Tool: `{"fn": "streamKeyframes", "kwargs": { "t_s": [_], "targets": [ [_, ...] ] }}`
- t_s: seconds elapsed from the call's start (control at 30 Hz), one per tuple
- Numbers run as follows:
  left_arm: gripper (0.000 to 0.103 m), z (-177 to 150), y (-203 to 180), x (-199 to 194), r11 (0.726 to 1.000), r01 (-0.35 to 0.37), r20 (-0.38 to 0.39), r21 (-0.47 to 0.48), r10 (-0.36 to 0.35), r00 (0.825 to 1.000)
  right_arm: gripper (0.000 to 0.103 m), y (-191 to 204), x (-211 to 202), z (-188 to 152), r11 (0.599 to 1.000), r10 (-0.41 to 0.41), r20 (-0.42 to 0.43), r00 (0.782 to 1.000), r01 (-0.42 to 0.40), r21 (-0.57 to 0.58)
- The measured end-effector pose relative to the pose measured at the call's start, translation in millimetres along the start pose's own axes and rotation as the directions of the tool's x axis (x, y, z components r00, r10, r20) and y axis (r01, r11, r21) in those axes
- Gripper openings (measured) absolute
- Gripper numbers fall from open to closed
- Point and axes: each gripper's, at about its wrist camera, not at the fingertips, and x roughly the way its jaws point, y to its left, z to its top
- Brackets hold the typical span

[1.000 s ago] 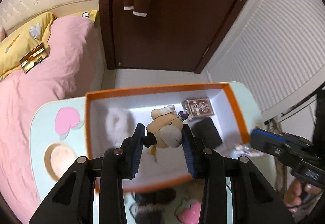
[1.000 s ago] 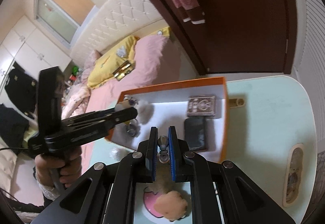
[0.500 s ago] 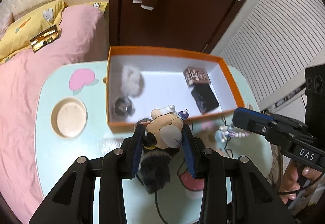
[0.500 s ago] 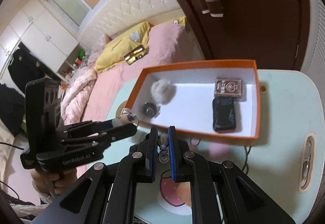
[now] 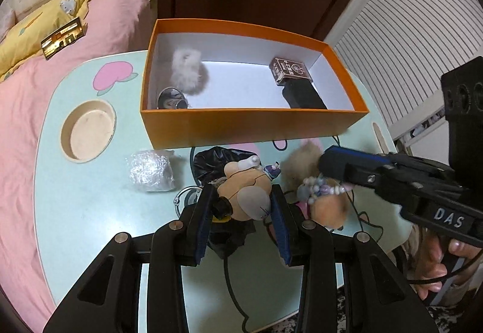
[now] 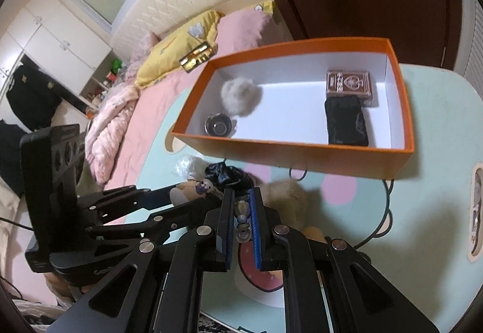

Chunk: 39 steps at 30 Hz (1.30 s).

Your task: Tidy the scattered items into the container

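On the mint desk [image 5: 90,212] beside a pink bed, the orange box [image 5: 250,127] sits at twelve o'clock. The left hand-held gripper [image 5: 241,209] is clamped on a plush toy [image 5: 247,191], the right hand-held gripper [image 6: 243,221] on a bead string [image 6: 242,219], both presumably destined for boxing.

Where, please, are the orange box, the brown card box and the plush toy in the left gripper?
orange box [image 5: 241,127]: left wrist view, near outer wall.
brown card box [image 6: 350,84]: right wrist view, printed top face.
plush toy [image 5: 246,186]: left wrist view, tan body.

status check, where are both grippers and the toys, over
Left gripper shut on plush toy. Right gripper shut on bead charm. Both short of orange box, over table clutter; nothing blocking.
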Motion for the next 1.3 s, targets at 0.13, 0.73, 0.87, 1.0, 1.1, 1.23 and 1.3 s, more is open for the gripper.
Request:
{"fn": "streamKeyframes", "kwargs": {
  "t_s": [0.13, 0.73, 0.87, 1.0, 1.1, 1.23, 1.3],
  "targets": [
    [0.038, -1, -5, 4, 1.0, -0.019, -0.003, 0.022, 0.019, 1.0, 0.01, -2, 13, -5, 1.0, -0.014, -0.032, 0.999, 0.013, -0.007],
    [0.066, -2, -10, 8, 0.999, -0.035, 0.019, 0.016, 0.035, 0.999, 0.028, -9, 2, -2, 1.0, -0.019, 0.011, 1.0, 0.019, 0.014],
    [0.066, -1, -11, 4, 1.0, -0.025, 0.04, 0.016, 0.025, 0.999, 0.032, -8, 1, -1, 1.0, -0.025, 0.012, 1.0, 0.025, 0.009],
    [0.066, 2, -9, 2, 1.0, -0.023, 0.046, 0.002, 0.023, 0.999, 0.033, -8, -2, 2, 0.999, -0.04, 0.019, 0.999, 0.041, -0.007],
    [0.066, 4, -4, 0, 0.999, -0.03, 0.048, -0.014, 0.031, 0.998, 0.033, -8, -4, 6, 0.999, -0.047, 0.024, 0.999, 0.048, -0.018],
    [0.066, 6, 0, -2, 0.999, -0.033, 0.055, -0.024, 0.035, 0.998, 0.033, -10, -5, 10, 0.999, -0.046, 0.024, 0.999, 0.046, -0.016],
    [0.066, 7, 2, -4, 0.999, -0.035, 0.058, -0.025, 0.037, 0.998, 0.034, -11, -5, 12, 0.999, -0.047, 0.02, 0.999, 0.047, -0.017]
  ]
}}
